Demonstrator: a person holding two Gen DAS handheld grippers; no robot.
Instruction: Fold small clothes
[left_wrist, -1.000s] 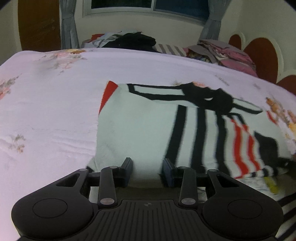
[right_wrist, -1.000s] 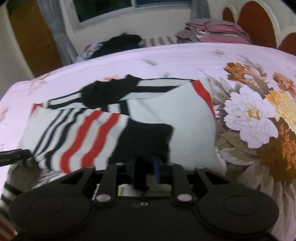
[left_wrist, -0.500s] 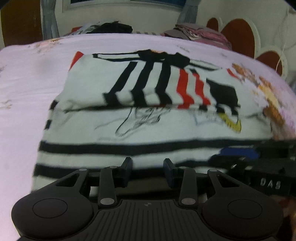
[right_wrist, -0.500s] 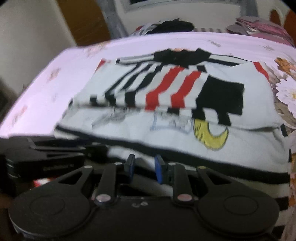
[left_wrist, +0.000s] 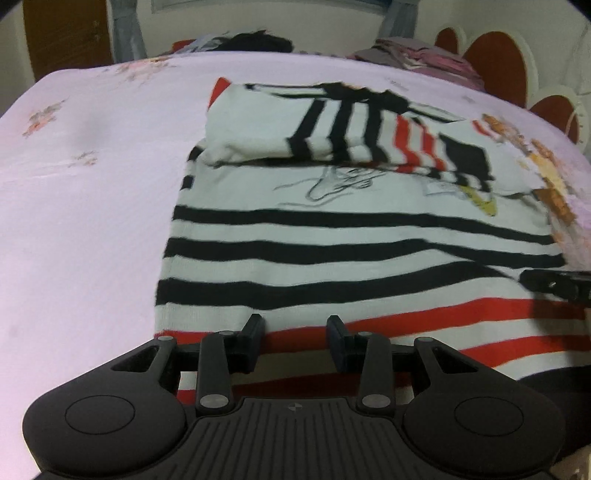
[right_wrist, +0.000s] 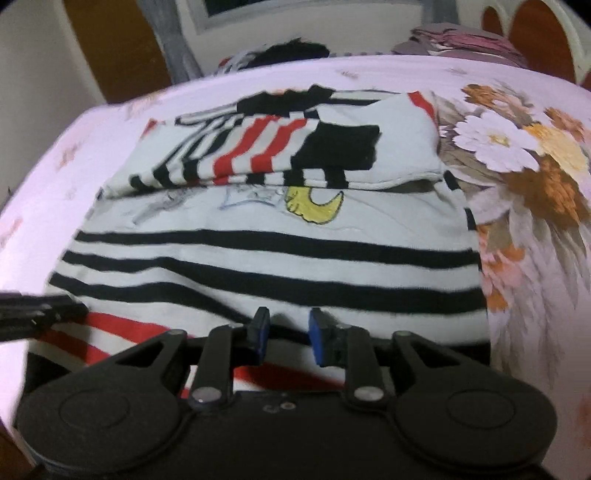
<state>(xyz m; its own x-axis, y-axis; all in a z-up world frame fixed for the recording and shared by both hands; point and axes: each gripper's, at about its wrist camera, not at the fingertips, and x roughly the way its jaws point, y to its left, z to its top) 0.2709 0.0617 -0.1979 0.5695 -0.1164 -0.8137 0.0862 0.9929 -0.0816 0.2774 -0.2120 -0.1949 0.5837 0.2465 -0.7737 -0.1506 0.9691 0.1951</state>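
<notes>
A small white sweater with black and red stripes lies flat on the pink bedspread. Both sleeves are folded across its chest at the far end. It also shows in the right wrist view, with a yellow print under the folded sleeves. My left gripper is open and empty over the red-striped hem, near the left corner. My right gripper is open and empty over the hem, right of centre. Each gripper's tip shows at the edge of the other's view.
Piles of other clothes lie at the far edge of the bed under a window. A red and white headboard stands at the right. A large flower print covers the bedspread right of the sweater.
Both grippers have pulled back from the folded sleeves to the hem. The right gripper has let go of the black sleeve cuff and opened.
</notes>
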